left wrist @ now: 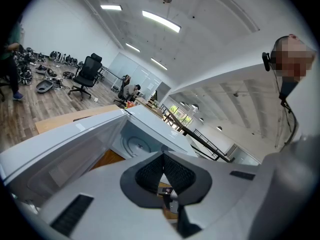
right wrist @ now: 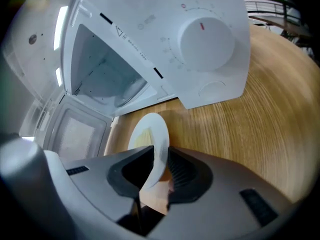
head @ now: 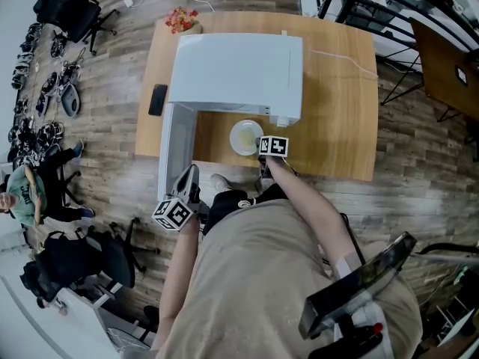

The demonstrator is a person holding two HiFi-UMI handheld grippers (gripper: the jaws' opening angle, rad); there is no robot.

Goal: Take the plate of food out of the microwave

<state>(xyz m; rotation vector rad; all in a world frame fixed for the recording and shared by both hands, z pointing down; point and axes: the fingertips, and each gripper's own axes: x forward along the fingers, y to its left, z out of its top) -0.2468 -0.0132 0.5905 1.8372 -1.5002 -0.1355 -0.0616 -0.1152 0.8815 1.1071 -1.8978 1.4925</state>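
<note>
Microwave (head: 236, 73) on desk (head: 337, 88); door (head: 177, 152) open at its front left. Plate (head: 245, 137) on desk just before microwave, right of door. Flowers (head: 182, 19) at microwave's rear left corner. Right tool (head: 260, 143) at plate's near-right rim, rim between jaws. Left tool (head: 189, 176) by door's outer end.

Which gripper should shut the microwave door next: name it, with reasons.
Left. The left gripper sits beside the open door; the right gripper is occupied, fingers either side of the plate.
</note>
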